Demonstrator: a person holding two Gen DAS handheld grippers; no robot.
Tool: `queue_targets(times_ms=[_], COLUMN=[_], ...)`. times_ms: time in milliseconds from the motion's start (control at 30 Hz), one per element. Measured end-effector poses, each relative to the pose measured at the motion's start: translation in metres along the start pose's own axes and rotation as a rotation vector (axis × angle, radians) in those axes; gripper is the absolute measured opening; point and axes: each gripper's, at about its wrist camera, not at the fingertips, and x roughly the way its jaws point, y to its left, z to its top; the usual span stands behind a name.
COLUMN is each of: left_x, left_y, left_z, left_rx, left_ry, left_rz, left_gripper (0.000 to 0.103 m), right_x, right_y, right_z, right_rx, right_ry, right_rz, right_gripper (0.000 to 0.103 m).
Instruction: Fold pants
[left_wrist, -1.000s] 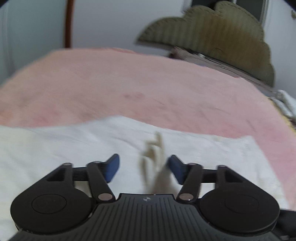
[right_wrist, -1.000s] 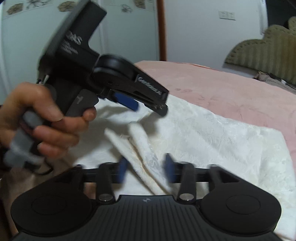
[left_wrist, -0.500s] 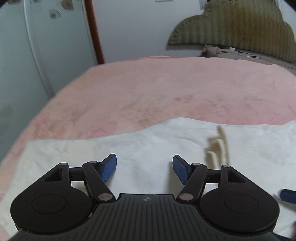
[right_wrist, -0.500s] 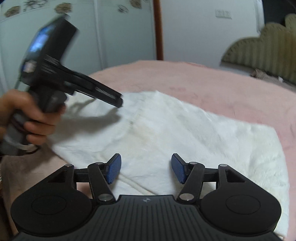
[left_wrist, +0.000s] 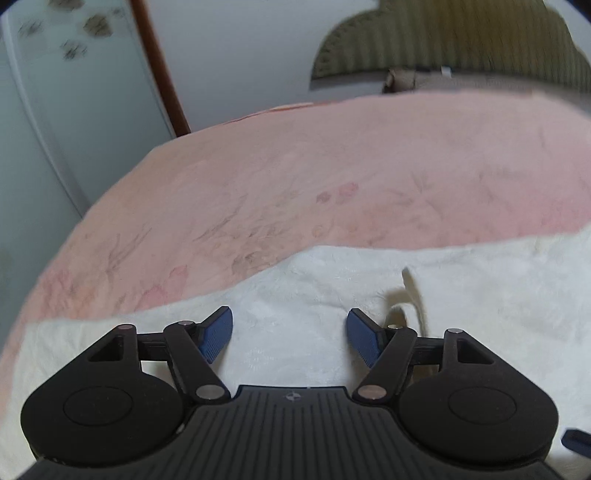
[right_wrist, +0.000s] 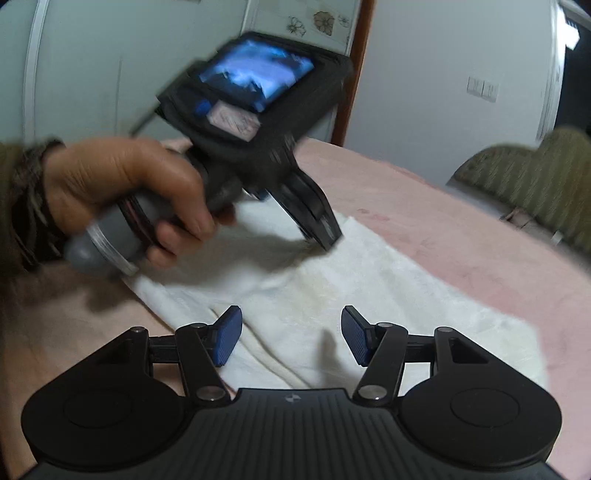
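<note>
The white pants (left_wrist: 325, 295) lie folded flat on the pink bedspread (left_wrist: 332, 184); they also show in the right wrist view (right_wrist: 369, 280). A loose drawstring (left_wrist: 413, 291) lies on the cloth. My left gripper (left_wrist: 290, 338) is open and empty, low over the pants' near-left part. In the right wrist view the left gripper (right_wrist: 325, 236), held by a hand, points down at the pants' far edge. My right gripper (right_wrist: 291, 338) is open and empty above the pants' near edge.
The pink bedspread (right_wrist: 461, 229) spreads wide around the pants. An olive scalloped headboard (left_wrist: 461, 40) stands at the far end. A pale wardrobe door (left_wrist: 55, 110) and a brown door frame (left_wrist: 159, 70) stand to the left.
Both grippers have let go of the drawstring and the cloth and stand open. The left gripper has swung left along the pants' far edge. The pants now lie flatter.
</note>
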Motion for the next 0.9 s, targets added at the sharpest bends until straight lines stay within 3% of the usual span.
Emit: queue_targets(times_ms=[200,233,300,367,500,567,733,833,900], left_x=[-0.017,-0.022,-0.031,-0.04,-0.05,-0.051,-0.043,-0.033,-0.024], left_y=[0.036,0.041,0.05,0.05,0.031,0.019,-0.019,-0.038,-0.043], left_z=[-0.006,-0.006,-0.005,-0.003,0.001,0.002,-0.006,-0.02,-0.03], left_rx=[-0.151,-0.179,-0.222,-0.22,-0.152,-0.114,0.016,0.096,0.118], left_ry=[0.015,0.013,0.0,-0.021,-0.059,-0.066,-0.047,-0.023,0.006], left_rz=[-0.047,-0.068,-0.124,-0.163,-0.212,-0.229,-0.281,-0.268,-0.266], left_gripper=[0.074,0.074,0.073,0.073,0.074,0.074,0.074,0.074,0.076], right_x=[0.004,0.005,0.006,0.001,-0.016,-0.024,-0.047,-0.05,-0.055], right_y=[0.013,0.012,0.009,0.006,-0.023,-0.041,-0.083,-0.102,-0.112], right_z=[-0.001,0.0,0.0,-0.002,-0.002,-0.003,-0.024,-0.047,-0.059], right_rx=[-0.052,-0.034,0.01,0.014,0.159,0.22,0.34,0.393,0.474], right_ry=[-0.011,-0.005,0.017,0.03,0.008,-0.016,0.005,0.128,0.132], right_rz=[-0.001,0.032,0.109,0.141,0.207,0.162,-0.057,-0.105,-0.096], right_gripper=[0.051,0.042,0.037,0.038,0.038,0.038,0.038,0.037,0.037])
